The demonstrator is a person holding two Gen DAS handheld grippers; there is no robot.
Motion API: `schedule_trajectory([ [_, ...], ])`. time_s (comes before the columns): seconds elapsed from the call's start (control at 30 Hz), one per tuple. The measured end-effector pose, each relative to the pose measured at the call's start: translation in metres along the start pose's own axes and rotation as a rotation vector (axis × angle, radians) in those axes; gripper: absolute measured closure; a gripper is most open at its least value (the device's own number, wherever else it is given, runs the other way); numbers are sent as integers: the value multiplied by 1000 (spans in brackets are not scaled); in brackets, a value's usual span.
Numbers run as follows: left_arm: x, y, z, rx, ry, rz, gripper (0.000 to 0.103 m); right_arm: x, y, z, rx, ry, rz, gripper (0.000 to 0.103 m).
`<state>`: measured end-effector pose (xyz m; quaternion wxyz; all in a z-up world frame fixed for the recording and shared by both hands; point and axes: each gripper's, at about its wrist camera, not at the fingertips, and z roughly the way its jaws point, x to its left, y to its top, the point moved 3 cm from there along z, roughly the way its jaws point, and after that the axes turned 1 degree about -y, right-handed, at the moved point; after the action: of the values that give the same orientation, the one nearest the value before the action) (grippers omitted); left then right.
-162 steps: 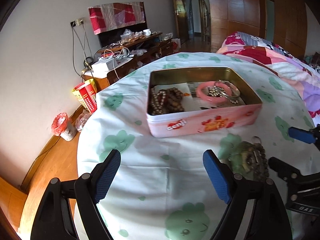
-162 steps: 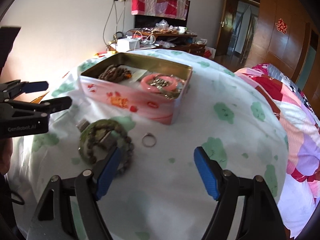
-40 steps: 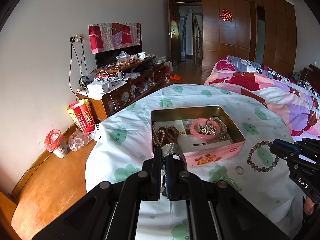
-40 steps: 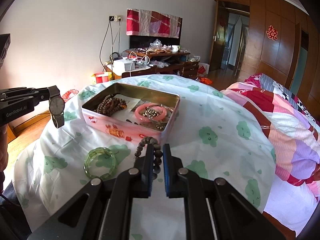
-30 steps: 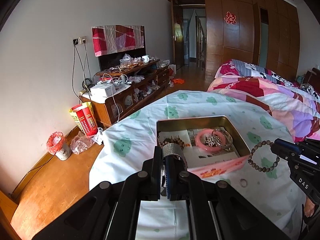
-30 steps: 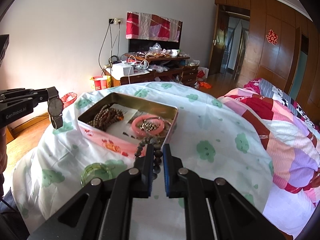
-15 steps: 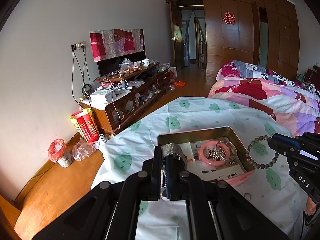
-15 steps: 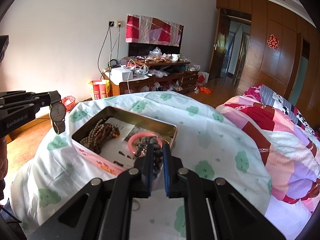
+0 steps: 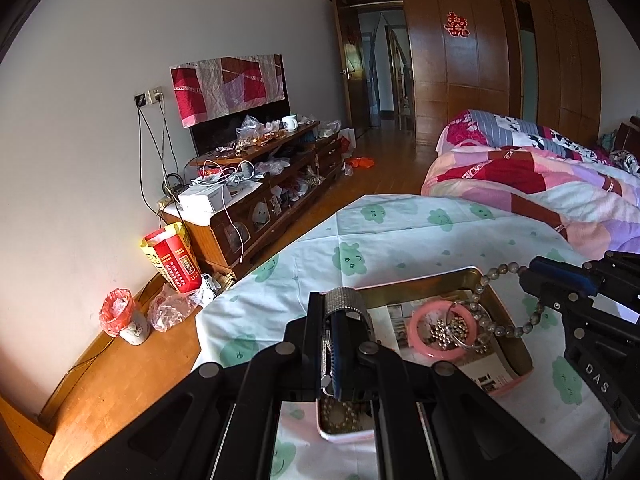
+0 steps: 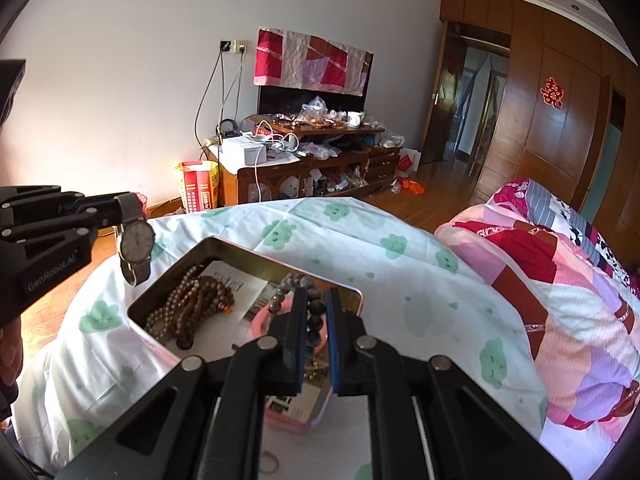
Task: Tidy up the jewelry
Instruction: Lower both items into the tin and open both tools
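Note:
The pink tin box (image 9: pixel 516 344) (image 10: pixel 224 245) sits open on the cloth-covered table and holds brown prayer beads (image 10: pixel 192 308), a pink bangle (image 9: pixel 420 336) and small silver pieces. My left gripper (image 9: pixel 332 344) is shut on a wristwatch (image 10: pixel 136 242) with a mesh band (image 9: pixel 344 300), held above the tin's near-left corner. My right gripper (image 10: pixel 316 320) is shut on a grey bead bracelet (image 9: pixel 492 320) (image 10: pixel 296 282), which hangs over the tin's right side above the bangle.
A silver ring (image 10: pixel 269 462) lies on the cloth in front of the tin. The table's left edge drops to a wooden floor. A cluttered TV cabinet (image 9: pixel 248 200) stands at the wall, a bed with a patchwork quilt (image 9: pixel 540 184) on the right.
Both grippers closed on the watch and the bead bracelet, lifted them off the table, and have moved forward over the tin. The green bangle has dropped out of view.

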<state>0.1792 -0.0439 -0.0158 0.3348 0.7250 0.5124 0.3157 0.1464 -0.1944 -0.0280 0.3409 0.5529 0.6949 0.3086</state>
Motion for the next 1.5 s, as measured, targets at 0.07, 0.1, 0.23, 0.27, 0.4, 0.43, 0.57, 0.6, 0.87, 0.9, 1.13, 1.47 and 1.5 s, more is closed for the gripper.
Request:
schedule_trajectory([
  [0.07, -3, 2, 8, 10, 3, 6, 101, 2, 2, 6, 7, -3, -6, 92],
  [0.1, -4, 2, 11, 13, 3, 6, 101, 3, 3, 9, 9, -5, -10, 92],
  [0.23, -8, 1, 23, 27, 3, 10, 101, 7, 6, 20, 27, -10, -25, 92],
  [0.27, -8, 0, 27, 33, 5, 9, 101, 8, 5, 22, 30, -11, -28, 92],
  [0.4, -9, -3, 36, 50, 13, 7, 101, 7, 2, 31, 50, -13, -26, 92],
  [0.43, -9, -4, 39, 55, 15, 3, 101, 7, 1, 34, 55, -14, -25, 92],
  [0.57, -8, -5, 46, 67, 20, 3, 101, 7, -3, 43, 75, -18, -16, 92],
  [0.6, -8, -6, 47, 69, 21, 4, 101, 6, -4, 45, 78, -18, -13, 92],
  [0.87, -9, -14, 58, 108, 10, 5, 100, 10, -14, 53, 99, -15, -7, 91],
  [0.9, -9, -15, 59, 112, 9, 4, 100, 10, -15, 53, 99, -13, -6, 91],
  [1.13, -10, -20, 65, 129, 6, 3, 100, 13, -17, 54, 106, -4, -2, 91],
  [1.47, -8, -18, 48, 48, 109, 6, 12, 14, -25, 50, 104, 24, 23, 45],
  [1.5, -7, -17, 46, 38, 115, 7, 12, 14, -26, 49, 106, 22, 25, 45],
])
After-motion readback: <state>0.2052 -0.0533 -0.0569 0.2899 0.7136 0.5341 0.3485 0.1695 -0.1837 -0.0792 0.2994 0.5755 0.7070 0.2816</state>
